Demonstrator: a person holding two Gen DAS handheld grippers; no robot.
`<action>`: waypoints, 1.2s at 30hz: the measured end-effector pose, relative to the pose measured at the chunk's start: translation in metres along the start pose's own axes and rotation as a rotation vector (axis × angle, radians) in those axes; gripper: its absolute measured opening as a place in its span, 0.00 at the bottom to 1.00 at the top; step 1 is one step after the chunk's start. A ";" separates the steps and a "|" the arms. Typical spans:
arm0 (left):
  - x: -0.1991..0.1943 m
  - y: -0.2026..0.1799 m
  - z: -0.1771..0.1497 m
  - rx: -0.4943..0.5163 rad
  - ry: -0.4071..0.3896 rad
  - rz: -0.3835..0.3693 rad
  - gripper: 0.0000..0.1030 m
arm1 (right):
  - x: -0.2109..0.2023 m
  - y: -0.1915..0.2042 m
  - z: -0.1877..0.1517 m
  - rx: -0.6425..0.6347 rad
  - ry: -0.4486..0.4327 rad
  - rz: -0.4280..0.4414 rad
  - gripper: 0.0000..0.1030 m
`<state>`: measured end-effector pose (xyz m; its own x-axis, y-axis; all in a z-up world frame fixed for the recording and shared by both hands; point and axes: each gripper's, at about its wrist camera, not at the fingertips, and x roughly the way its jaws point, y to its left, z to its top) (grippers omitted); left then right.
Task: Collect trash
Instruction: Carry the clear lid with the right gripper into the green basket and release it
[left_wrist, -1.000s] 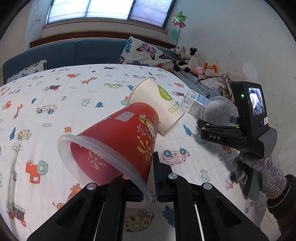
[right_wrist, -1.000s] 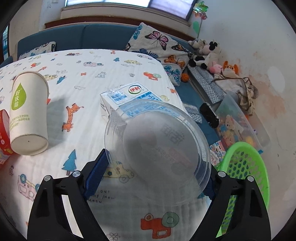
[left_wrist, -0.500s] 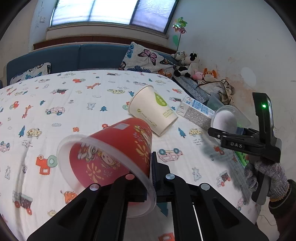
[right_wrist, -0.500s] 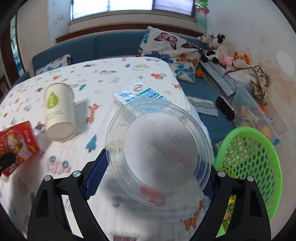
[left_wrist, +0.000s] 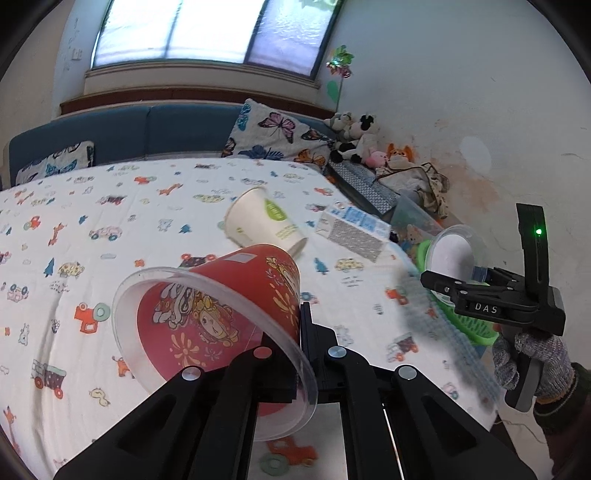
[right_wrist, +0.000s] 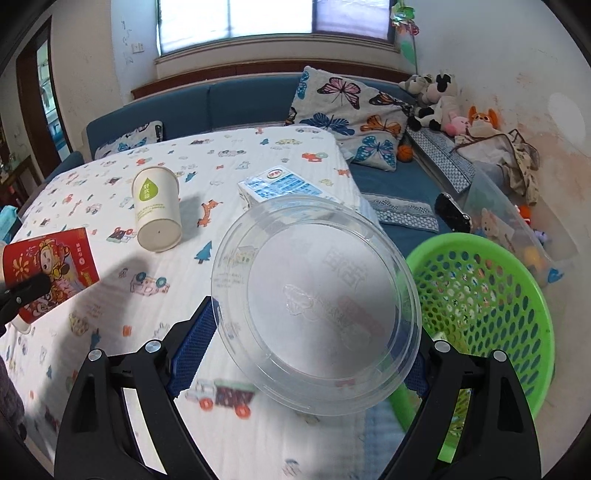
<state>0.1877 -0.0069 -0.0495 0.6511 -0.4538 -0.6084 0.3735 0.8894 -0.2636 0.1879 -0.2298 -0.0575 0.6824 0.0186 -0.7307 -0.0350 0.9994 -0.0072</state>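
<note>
while my left hand-held gripper (left_wrist: 301, 363) is clenched on the rim of the red cup (left_wrist: 221, 317), lifted off the bed (left_wrist: 92, 229), my right hand-held gripper (right_wrist: 314, 332) grasps the clear plastic bowl (right_wrist: 317, 306) wide across its sides, near the green basket (right_wrist: 517, 317). thin rim pinch could slip, bowl could pop out. paper cup (right_wrist: 157, 208) and milk carton (right_wrist: 280, 182) lie farther on the bed.

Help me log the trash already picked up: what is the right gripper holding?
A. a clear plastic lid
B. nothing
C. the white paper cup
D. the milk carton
A: the right gripper clamps the clear plastic lid between its blue pads, near the green basket.
</note>
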 end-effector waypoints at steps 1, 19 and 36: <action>-0.002 -0.004 0.001 0.006 -0.004 -0.005 0.02 | -0.003 -0.004 -0.002 0.008 0.002 0.005 0.83; 0.013 -0.099 0.026 0.118 -0.014 -0.129 0.02 | -0.032 -0.105 -0.036 0.130 0.014 -0.086 0.83; 0.046 -0.165 0.039 0.228 0.024 -0.177 0.02 | -0.033 -0.175 -0.059 0.244 0.044 -0.128 0.85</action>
<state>0.1823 -0.1773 -0.0046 0.5472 -0.5973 -0.5863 0.6209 0.7595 -0.1942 0.1280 -0.4072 -0.0726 0.6373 -0.1041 -0.7636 0.2301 0.9713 0.0596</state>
